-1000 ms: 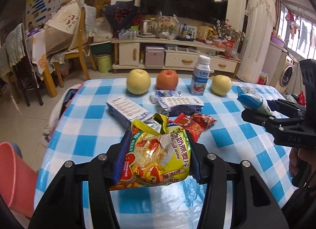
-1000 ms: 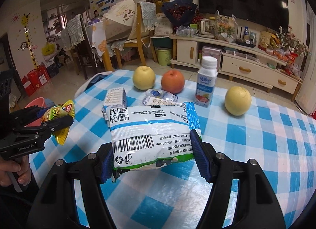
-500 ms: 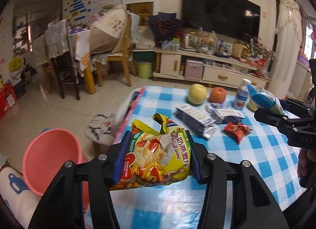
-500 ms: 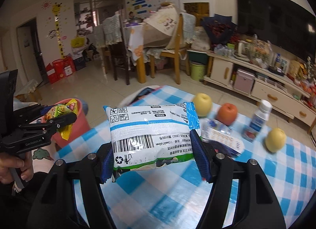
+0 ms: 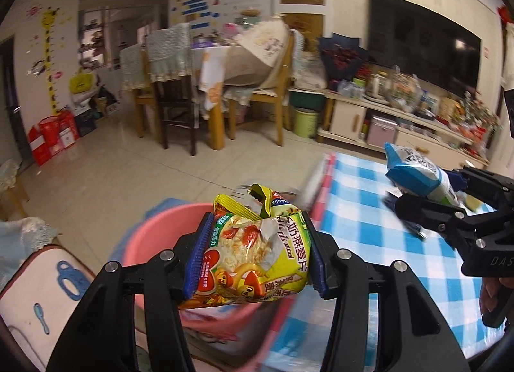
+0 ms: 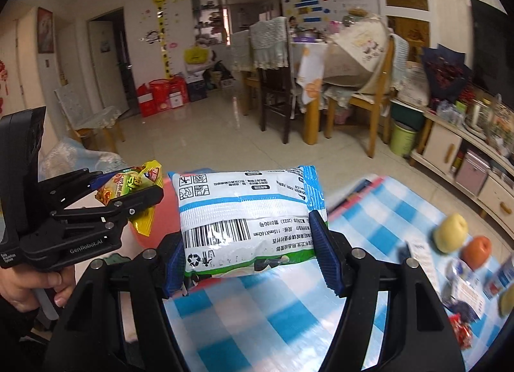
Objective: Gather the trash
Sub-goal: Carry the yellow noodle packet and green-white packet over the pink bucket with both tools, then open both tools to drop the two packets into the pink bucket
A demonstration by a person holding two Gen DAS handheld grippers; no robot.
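Trash sits clamped in both grippers; the left gripper (image 5: 257, 253), angled downward at lower centre of its view, has its jaws narrowed onto a yellow oatmeal packet (image 5: 257, 256) over a pink bucket (image 5: 151, 237); the right gripper (image 6: 253, 243), likewise tilted down, grips a white-and-blue packet (image 6: 247, 221) wider apart above the checked tablecloth (image 6: 289, 324), with the bucket just behind.

Checked table (image 6: 273, 317) carries yellow apple (image 6: 450, 233), orange fruit (image 6: 477, 251), blurred wrappers (image 6: 462, 295).

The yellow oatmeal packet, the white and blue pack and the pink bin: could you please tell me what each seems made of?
Yellow oatmeal packet: thin glossy plastic film, crinkled, torn open on top.
White and blue pack: soft plastic wrap, shiny, with a seam.
Pink bin: probably smooth, rigid moulded plastic.
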